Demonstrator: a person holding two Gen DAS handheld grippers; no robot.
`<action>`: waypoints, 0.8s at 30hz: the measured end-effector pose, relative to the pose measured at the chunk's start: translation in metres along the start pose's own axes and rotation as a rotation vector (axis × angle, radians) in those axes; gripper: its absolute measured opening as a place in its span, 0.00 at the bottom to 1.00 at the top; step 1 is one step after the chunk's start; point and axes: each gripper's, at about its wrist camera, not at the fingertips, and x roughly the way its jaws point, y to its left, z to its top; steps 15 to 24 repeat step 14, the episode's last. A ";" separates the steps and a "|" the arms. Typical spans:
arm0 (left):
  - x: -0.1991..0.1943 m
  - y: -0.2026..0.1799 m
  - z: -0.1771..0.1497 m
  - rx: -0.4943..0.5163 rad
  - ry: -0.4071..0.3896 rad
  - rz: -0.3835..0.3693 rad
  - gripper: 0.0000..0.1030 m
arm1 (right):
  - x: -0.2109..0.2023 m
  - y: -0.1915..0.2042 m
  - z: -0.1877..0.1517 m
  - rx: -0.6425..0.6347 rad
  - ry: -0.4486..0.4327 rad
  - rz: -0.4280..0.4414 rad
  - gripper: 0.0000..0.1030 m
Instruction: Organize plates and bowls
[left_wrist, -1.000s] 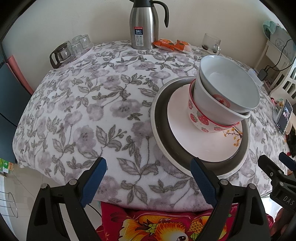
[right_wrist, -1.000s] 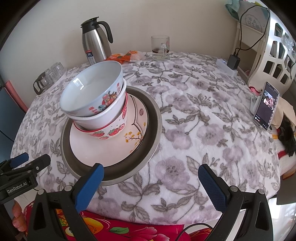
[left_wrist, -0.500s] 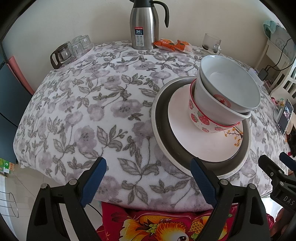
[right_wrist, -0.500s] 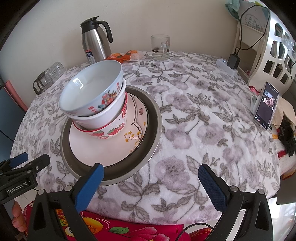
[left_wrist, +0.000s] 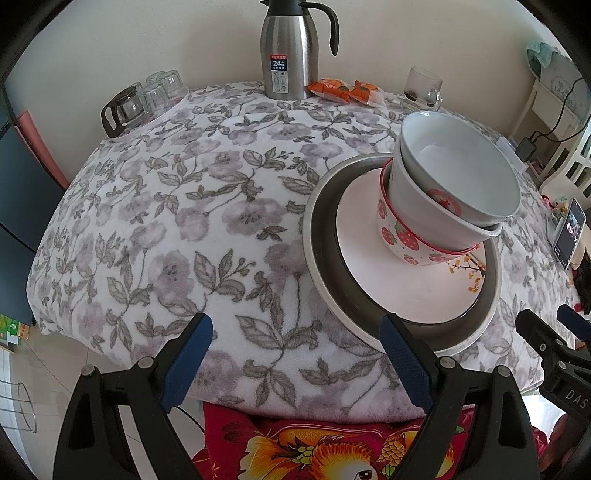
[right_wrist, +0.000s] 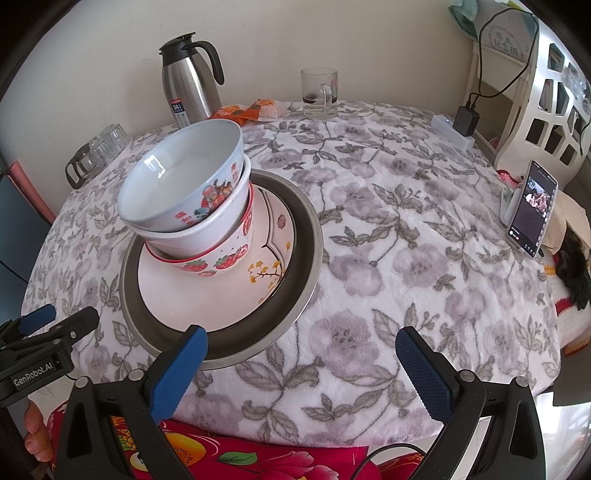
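Observation:
A steel plate (left_wrist: 321, 258) (right_wrist: 306, 266) lies on the floral table with a white flower-print plate (left_wrist: 369, 280) (right_wrist: 184, 291) inside it. On that plate stand three nested bowls: a strawberry bowl (left_wrist: 402, 240) (right_wrist: 221, 262) at the bottom, a plain white bowl (right_wrist: 195, 236) in it, and a pale blue-white bowl (left_wrist: 458, 173) (right_wrist: 181, 181) tilted on top. My left gripper (left_wrist: 295, 354) is open and empty at the table's near edge, left of the stack. My right gripper (right_wrist: 303, 365) is open and empty at the near edge, right of the stack.
A steel thermos (left_wrist: 290, 48) (right_wrist: 190, 85), orange snack packets (left_wrist: 343, 90) and a glass mug (right_wrist: 319, 94) stand at the back. Glass cups on a tray (left_wrist: 144, 103) sit back left. A phone on a stand (right_wrist: 528, 210) and a charger (right_wrist: 467, 120) are at the right.

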 end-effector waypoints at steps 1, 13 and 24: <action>0.000 0.000 0.000 -0.001 0.000 0.000 0.90 | 0.000 0.000 0.000 0.000 0.000 0.000 1.00; -0.004 0.001 0.001 -0.026 -0.014 -0.014 0.89 | 0.000 0.000 0.000 0.001 0.001 -0.001 1.00; -0.004 0.000 0.001 -0.023 -0.014 -0.012 0.89 | 0.000 0.001 0.000 0.001 0.001 0.000 1.00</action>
